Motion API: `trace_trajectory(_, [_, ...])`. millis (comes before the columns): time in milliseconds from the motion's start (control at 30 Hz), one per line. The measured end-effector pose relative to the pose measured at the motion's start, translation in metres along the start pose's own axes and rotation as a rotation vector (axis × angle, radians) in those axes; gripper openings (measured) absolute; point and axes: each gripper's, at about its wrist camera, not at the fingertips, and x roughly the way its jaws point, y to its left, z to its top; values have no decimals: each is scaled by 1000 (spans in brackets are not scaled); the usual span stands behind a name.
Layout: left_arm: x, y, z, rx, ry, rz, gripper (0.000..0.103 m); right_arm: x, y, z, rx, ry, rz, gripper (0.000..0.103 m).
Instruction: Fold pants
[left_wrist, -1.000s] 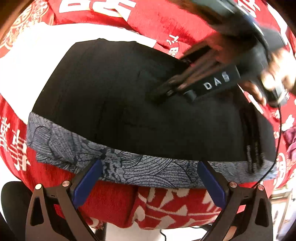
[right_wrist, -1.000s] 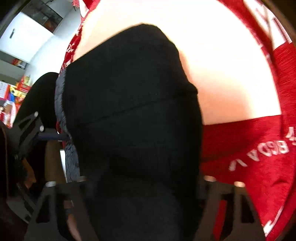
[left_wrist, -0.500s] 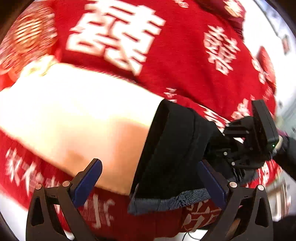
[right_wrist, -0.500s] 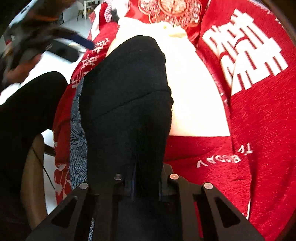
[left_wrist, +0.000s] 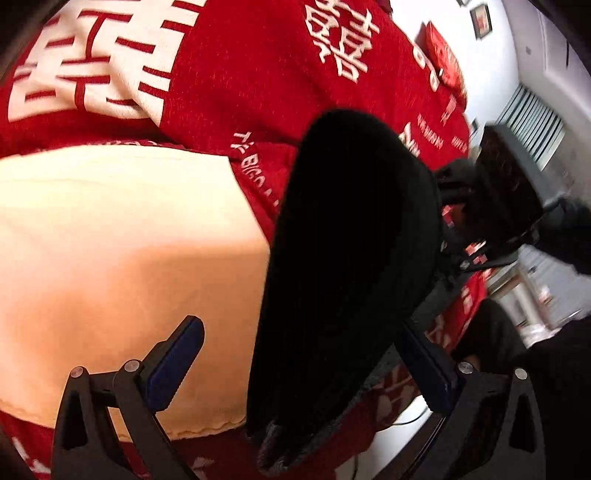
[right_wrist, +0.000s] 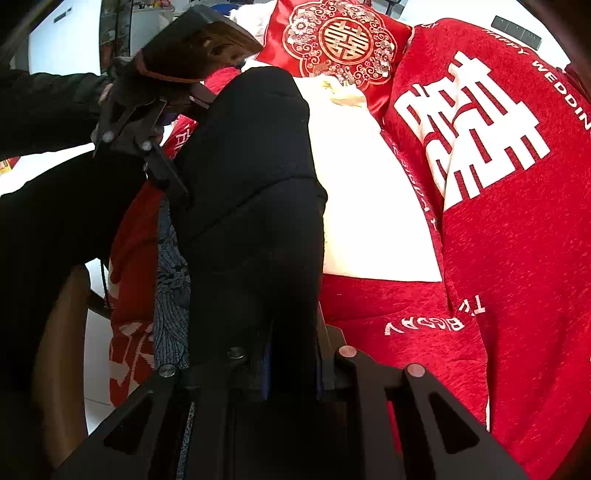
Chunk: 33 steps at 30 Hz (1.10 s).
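The black pants (left_wrist: 351, 266) lie folded into a narrow bundle on the bed, with a grey patterned lining (right_wrist: 171, 288) showing along one edge. My left gripper (left_wrist: 303, 365) is open, its blue-padded fingers (left_wrist: 173, 365) standing either side of the bundle's near end. My right gripper (right_wrist: 291, 365) is shut on the opposite end of the pants (right_wrist: 255, 206). Each gripper shows in the other's view, the right (left_wrist: 498, 199) and the left (right_wrist: 147, 110).
A red blanket with white characters (right_wrist: 498, 184) covers the bed. A cream cloth (left_wrist: 122, 266) lies beside the pants. A red embroidered pillow (right_wrist: 340, 40) sits at the far end. The bed's edge and white floor (right_wrist: 98, 354) are on the left of the right wrist view.
The wide flat pants have been folded into a narrow bundle. My right gripper has closed on one end. My left gripper has swung round to the bundle's other end, still open.
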Motion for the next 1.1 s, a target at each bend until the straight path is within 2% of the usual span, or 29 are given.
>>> trace_trajectory(67, [6, 1, 5, -18, -5, -43, 103, 2, 0, -1, 7, -4, 2, 18])
trace_trajectory(100, [10, 0, 6, -13, 5, -40, 101, 3, 0, -1, 9, -6, 3, 18])
trace_trajectory(133, [18, -4, 7, -3, 30, -24, 78, 5, -1, -1, 13, -6, 3, 18])
trace_trajectory(200, [32, -9, 8, -14, 98, -83, 37, 9, -5, -2, 32, -4, 7, 18])
trace_trajectory(300, [38, -18, 10, -37, 107, -25, 33, 18, -13, 0, 68, 22, 15, 21])
trace_trajectory(467, [34, -34, 20, -94, 137, 46, 28, 22, -32, 8, 195, 72, 35, 37])
trace_trajectory(500, [33, -40, 20, -97, 148, 65, 27, 16, -34, 9, 210, 66, 22, 49])
trace_trajectory(533, [33, -46, 19, -104, 162, 80, 27, 8, -35, 8, 219, 50, -10, 66])
trace_trajectory(600, [39, -45, 20, -119, 185, 100, 27, -20, -36, 1, 248, -10, -80, 78])
trace_trajectory(700, [45, -42, 26, -192, 209, 112, 27, -52, -43, -14, 361, -72, -135, 78])
trace_trajectory(833, [40, -37, 28, -277, 209, 99, 27, -61, -35, -38, 543, -105, -103, 78])
trace_trajectory(933, [36, -43, 33, -297, 208, 108, 27, -37, -24, -47, 661, -103, -90, 78])
trace_trajectory(1000, [33, -49, 39, -307, 202, 114, 27, -10, -34, -61, 854, -87, -86, 78])
trace_trajectory(1033, [32, -52, 41, -315, 198, 109, 26, 12, -40, -73, 1001, -51, -16, 78])
trace_trajectory(1067, [31, -47, 39, -320, 192, 119, 26, 30, -42, -82, 1085, -8, 58, 78])
trace_trajectory(1100, [30, -50, 42, -327, 192, 126, 26, 35, -36, -87, 1123, -31, 40, 79])
